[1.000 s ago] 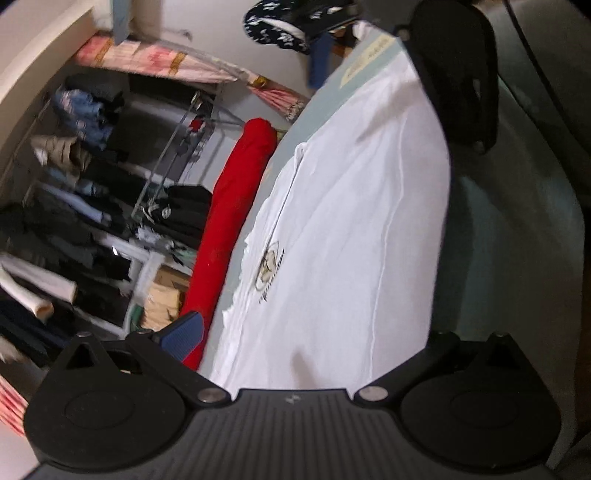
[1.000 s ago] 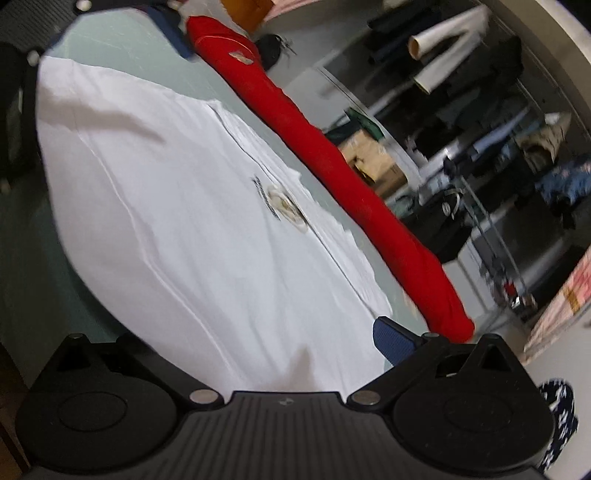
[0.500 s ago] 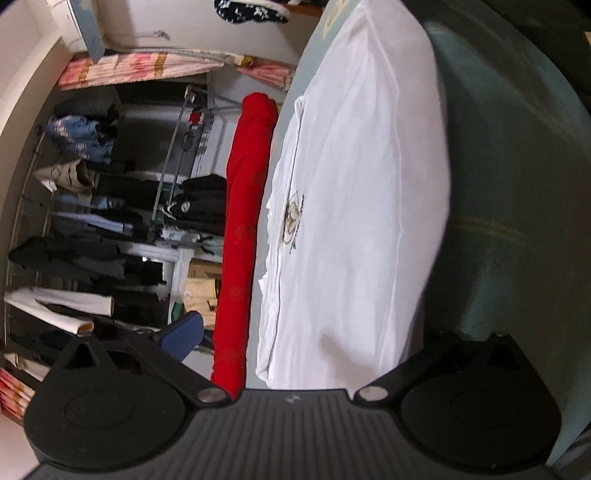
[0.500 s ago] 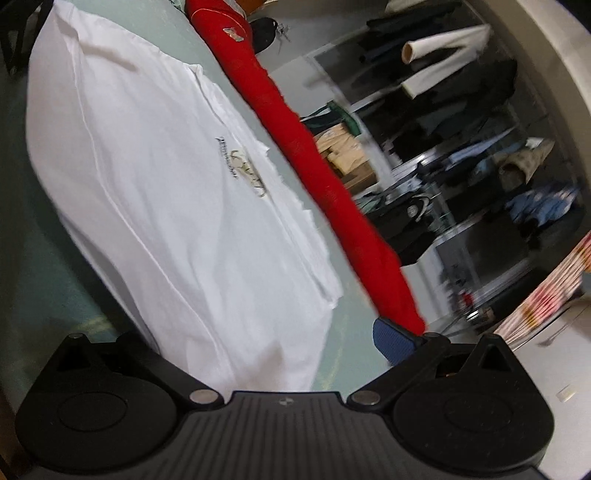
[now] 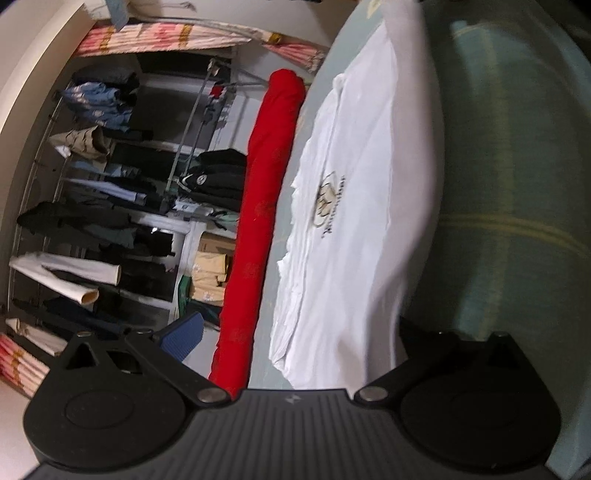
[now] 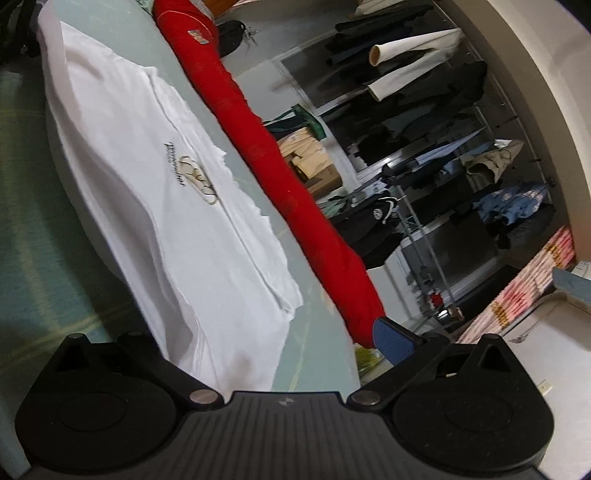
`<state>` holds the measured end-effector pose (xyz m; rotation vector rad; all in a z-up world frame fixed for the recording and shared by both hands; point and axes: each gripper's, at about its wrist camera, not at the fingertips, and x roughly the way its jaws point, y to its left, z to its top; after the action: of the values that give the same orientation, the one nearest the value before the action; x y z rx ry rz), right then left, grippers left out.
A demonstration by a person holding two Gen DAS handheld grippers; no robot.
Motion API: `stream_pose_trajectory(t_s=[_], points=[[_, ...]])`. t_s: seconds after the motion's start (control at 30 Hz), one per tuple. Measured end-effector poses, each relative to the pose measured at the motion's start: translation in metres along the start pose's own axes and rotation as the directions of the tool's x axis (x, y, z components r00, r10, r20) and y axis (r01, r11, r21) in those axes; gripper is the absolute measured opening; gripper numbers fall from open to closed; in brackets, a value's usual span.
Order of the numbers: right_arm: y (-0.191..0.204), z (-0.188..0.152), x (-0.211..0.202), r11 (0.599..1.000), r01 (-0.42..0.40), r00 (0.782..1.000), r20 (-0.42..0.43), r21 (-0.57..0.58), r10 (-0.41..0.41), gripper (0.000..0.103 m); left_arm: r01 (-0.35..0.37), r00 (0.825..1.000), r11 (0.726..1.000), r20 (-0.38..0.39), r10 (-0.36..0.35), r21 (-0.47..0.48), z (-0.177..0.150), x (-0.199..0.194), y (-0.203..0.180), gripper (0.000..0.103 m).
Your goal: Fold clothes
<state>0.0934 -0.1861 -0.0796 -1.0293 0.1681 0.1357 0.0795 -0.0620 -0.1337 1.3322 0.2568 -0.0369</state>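
We see a white shirt [image 5: 362, 206] with a gold and dark emblem [image 5: 328, 203], on our pale green cloth with yellowish lines [image 5: 517, 221], a red roll [image 5: 262, 221] beside the shirt, blue finger pad [image 6: 391, 341], pink-striped fabric [image 5: 166, 35] beyond the roll.

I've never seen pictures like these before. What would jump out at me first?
A bright red roll of fabric runs along the far edge of the pale green table. Beside it lies a folded white shirt with a small gold logo facing up. Behind the table stand open shelves crammed with clothes. At the bottom of each picture is the black body of a hand-held gripper with one blue finger pad showing.
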Motion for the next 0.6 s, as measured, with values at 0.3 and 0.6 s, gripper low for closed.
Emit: stream_pose_trajectory(t_s=[0.3,0.6], points=[[-0.006,0.008,0.028,1.000,0.020,1.000,-0.012,0.017,-0.019,0.103,0.006,1.000,0.999,-0.028,-0.007,-0.036,0.001,0.024,0.020,0.103],[-0.015,0.021,0.067,0.999,-0.004,1.000,-0.002,-0.054,0.004,0.103,0.010,1.000,0.999,-0.029,-0.011,-0.032,0.000,0.064,0.038,0.103]])
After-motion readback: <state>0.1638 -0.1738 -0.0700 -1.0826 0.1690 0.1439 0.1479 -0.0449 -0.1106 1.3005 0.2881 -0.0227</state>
